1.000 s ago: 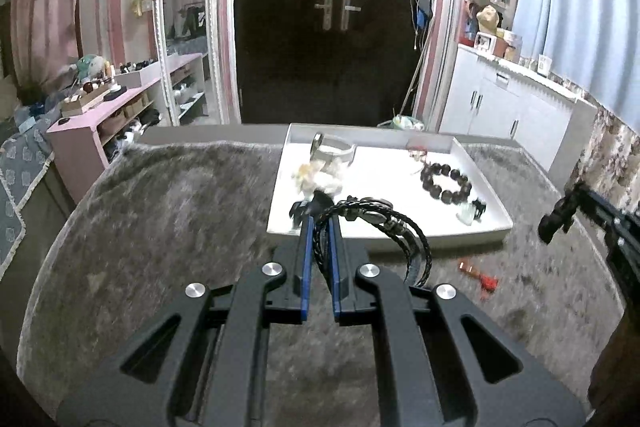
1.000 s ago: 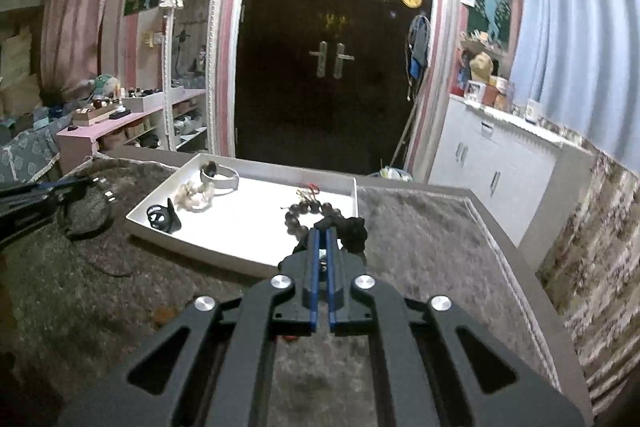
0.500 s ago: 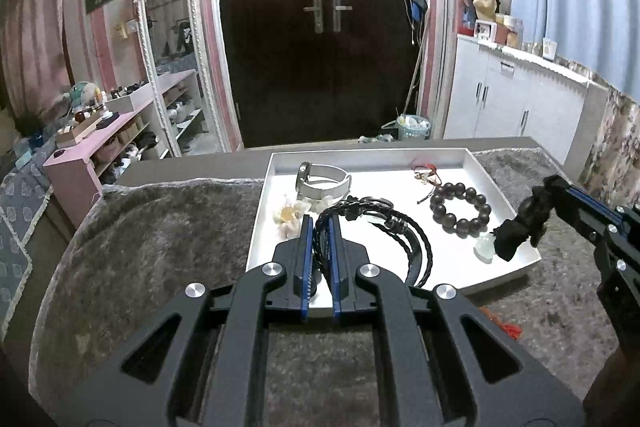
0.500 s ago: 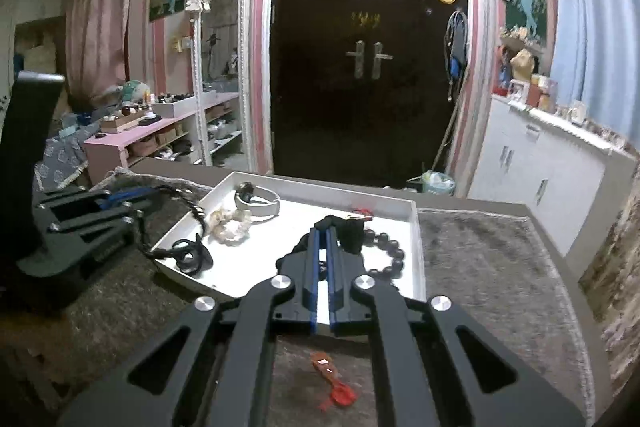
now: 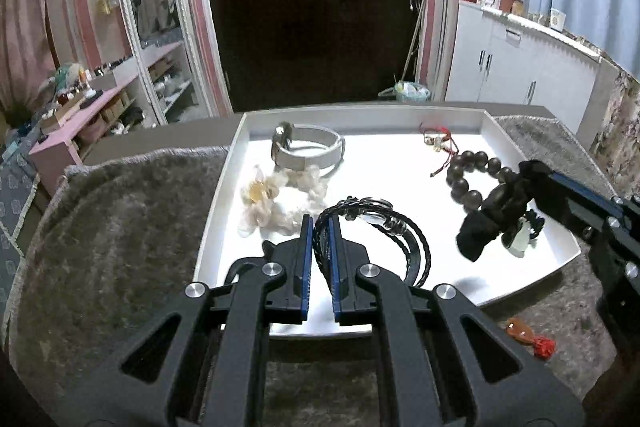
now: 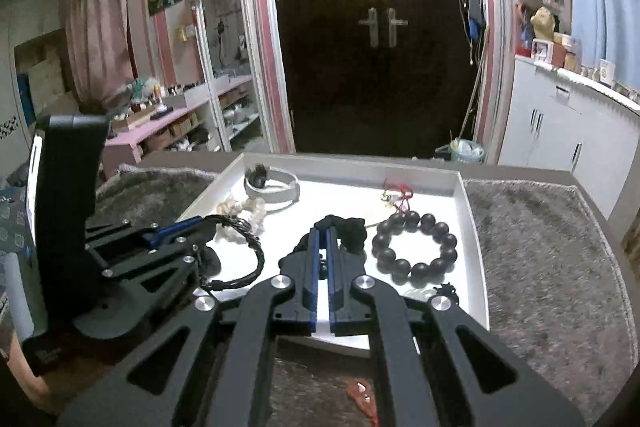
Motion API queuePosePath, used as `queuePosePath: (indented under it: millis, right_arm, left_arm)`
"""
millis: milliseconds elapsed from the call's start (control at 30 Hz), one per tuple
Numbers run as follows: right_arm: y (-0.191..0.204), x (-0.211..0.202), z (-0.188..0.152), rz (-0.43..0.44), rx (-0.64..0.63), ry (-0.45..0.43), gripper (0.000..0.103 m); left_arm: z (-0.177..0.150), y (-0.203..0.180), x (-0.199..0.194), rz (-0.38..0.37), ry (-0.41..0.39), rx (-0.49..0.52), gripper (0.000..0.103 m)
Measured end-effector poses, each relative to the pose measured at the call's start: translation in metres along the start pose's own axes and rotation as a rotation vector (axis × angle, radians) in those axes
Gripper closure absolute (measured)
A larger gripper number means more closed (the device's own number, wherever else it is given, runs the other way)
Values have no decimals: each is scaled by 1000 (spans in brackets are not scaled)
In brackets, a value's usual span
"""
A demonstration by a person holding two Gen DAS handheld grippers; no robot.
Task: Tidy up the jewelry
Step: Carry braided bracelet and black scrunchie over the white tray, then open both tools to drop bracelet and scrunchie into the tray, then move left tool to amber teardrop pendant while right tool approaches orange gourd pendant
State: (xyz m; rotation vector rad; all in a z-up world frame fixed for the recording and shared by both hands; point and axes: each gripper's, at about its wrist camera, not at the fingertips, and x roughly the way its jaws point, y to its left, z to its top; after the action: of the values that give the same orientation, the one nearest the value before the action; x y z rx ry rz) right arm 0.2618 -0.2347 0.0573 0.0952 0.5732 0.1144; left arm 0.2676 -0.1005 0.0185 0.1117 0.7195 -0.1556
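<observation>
A white tray [image 5: 532, 259] sits on a grey fuzzy mat. My left gripper [image 5: 320, 223] is shut on a black braided bracelet [image 5: 404, 231], held over the tray's front left part; it also shows in the right wrist view [image 6: 244, 247]. My right gripper [image 6: 323, 227] is shut on a black fuzzy piece [image 6: 354, 229] and holds it over the tray beside a dark bead bracelet [image 6: 414, 247]. In the left wrist view that piece [image 5: 488, 223] hangs above a pale pendant [image 5: 520, 239]. The tray also holds a white watch [image 5: 308, 151], a cream flower scrunchie [image 5: 272, 199] and a red string charm [image 5: 438, 143].
A red tasselled trinket [image 5: 528, 337] lies on the mat in front of the tray's right corner; it also shows in the right wrist view [image 6: 362, 397]. The grey mat [image 5: 112, 235] spreads to both sides. White cabinets [image 6: 568, 131] stand at the right, pink shelves at the left.
Both grippers have moved forward over the tray. The left one carried the black bracelet from the mat's edge to above the tray. The right one brought its black piece in from the right.
</observation>
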Motion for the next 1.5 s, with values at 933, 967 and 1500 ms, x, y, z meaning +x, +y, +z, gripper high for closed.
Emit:
queuePosePath:
  millis: [933, 967, 1500]
  right_arm:
    - [-35, 45, -33, -23, 54, 212, 87]
    - [-39, 39, -32, -20, 63, 204, 62]
    - [-102, -61, -45, -76, 133, 84, 48]
  left_arm:
    - [-15, -4, 51, -59, 138, 28, 54]
    - [-14, -4, 46, -80, 141, 29, 45]
    - [-20, 33, -48, -250, 0, -70, 26]
